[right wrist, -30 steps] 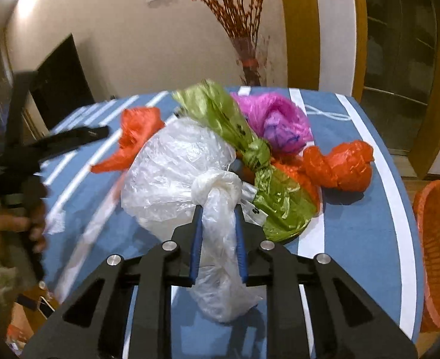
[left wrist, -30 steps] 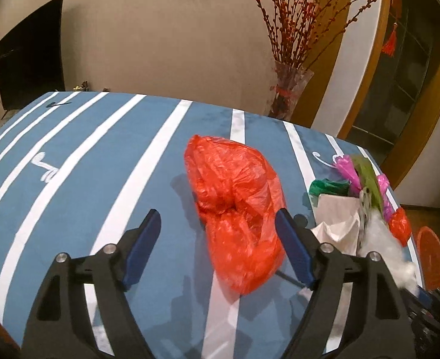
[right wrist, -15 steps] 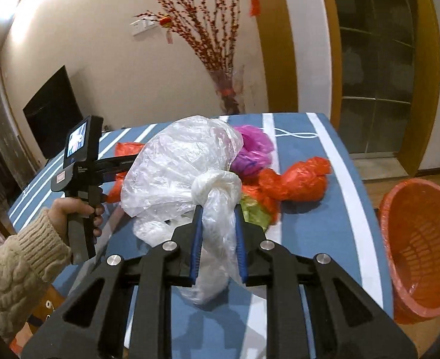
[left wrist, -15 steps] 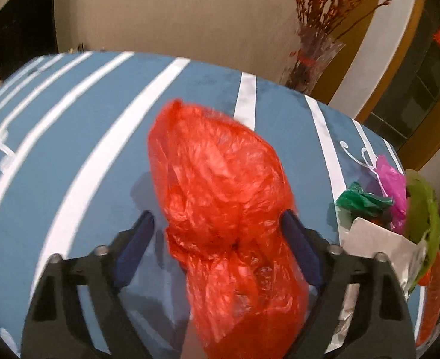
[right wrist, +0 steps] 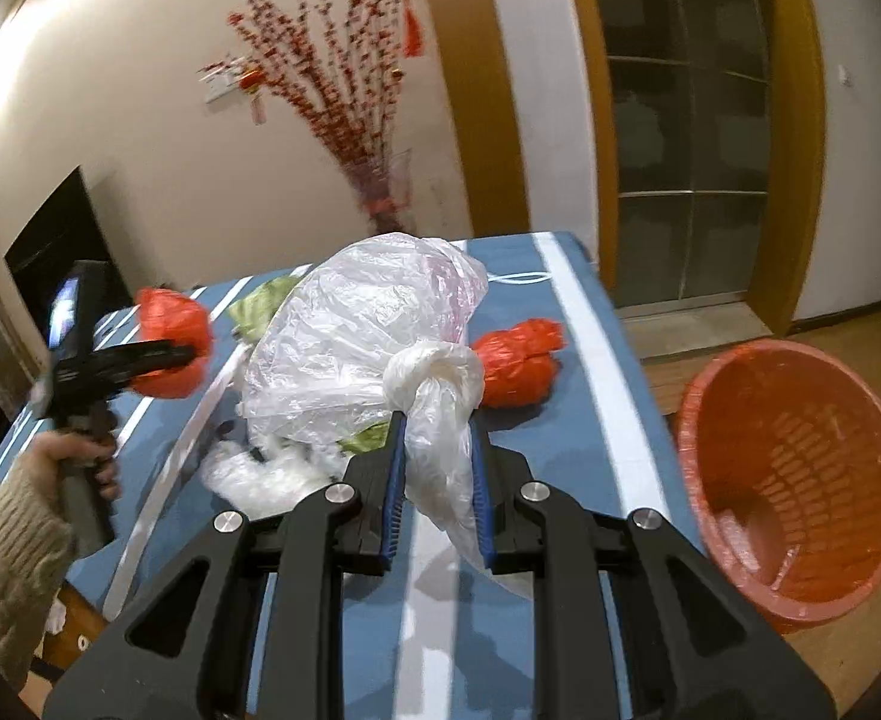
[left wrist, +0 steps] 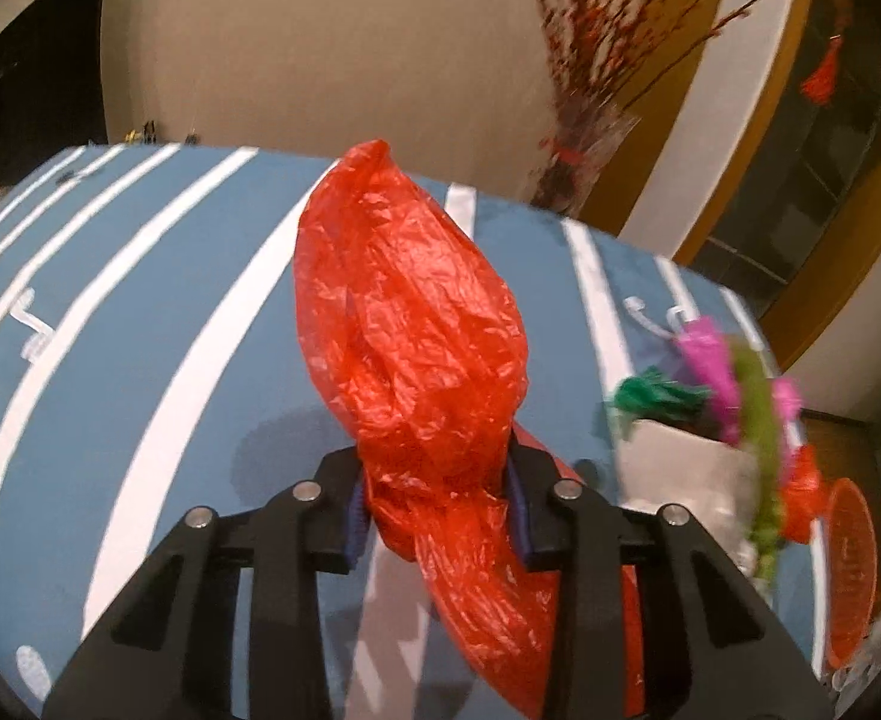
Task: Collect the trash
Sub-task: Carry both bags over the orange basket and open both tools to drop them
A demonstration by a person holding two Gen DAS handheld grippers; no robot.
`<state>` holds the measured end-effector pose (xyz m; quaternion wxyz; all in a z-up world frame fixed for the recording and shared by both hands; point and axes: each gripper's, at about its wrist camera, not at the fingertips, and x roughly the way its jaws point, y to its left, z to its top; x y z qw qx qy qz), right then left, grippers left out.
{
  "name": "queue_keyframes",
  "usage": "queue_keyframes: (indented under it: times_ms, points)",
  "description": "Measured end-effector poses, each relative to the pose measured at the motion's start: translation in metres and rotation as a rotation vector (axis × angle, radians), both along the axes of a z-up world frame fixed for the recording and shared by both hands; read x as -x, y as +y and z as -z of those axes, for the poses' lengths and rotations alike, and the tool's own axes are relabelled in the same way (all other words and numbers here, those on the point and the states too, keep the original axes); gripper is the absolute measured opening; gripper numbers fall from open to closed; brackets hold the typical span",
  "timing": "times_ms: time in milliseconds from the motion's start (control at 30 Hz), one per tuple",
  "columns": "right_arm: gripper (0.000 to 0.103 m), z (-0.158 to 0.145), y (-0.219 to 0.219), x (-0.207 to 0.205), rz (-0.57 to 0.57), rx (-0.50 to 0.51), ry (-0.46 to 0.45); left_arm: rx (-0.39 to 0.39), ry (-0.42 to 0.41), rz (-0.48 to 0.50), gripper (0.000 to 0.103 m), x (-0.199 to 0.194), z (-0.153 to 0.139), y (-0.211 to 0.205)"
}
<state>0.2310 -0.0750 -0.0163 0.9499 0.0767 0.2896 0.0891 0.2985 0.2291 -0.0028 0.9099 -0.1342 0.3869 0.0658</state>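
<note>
My left gripper (left wrist: 437, 504) is shut on a crumpled red plastic bag (left wrist: 416, 336) and holds it up over the blue striped tablecloth (left wrist: 140, 360). The same bag (right wrist: 170, 342) and left gripper (right wrist: 191, 354) show at the left of the right wrist view. My right gripper (right wrist: 437, 438) is shut on the knot of a clear white plastic bag (right wrist: 356, 336), lifted above the table. An orange wastebasket (right wrist: 800, 480) stands on the floor to the right of the table, open and nearly empty.
Another red bag (right wrist: 521, 363) lies on the cloth behind the white bag. Green, pink and white bags (left wrist: 716, 420) are piled at the table's right side. A vase of red branches (left wrist: 584, 162) stands at the far edge. A dark screen (right wrist: 56, 240) is by the wall.
My left gripper has closed on the red bag and lifted it. My right gripper has carried the white bag up and to the right, bringing the orange basket into fuller view.
</note>
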Motion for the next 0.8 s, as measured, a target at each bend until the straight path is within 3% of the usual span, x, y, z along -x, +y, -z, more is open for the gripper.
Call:
queue_keyframes:
  times_ms: [267,433,800]
  points:
    - [0.019,-0.008,-0.039,0.012,0.13,0.022,-0.047,-0.043,-0.131,0.124,0.038,0.044,-0.057,-0.059]
    - [0.019,-0.011,-0.059,0.021,0.213,0.039,-0.072,-0.046,-0.196,0.237,0.039,0.066,-0.078,-0.109]
    - [0.019,-0.011,-0.098,0.036,0.353,0.063,-0.108,-0.026,-0.223,0.491,0.04,0.086,-0.081,-0.214]
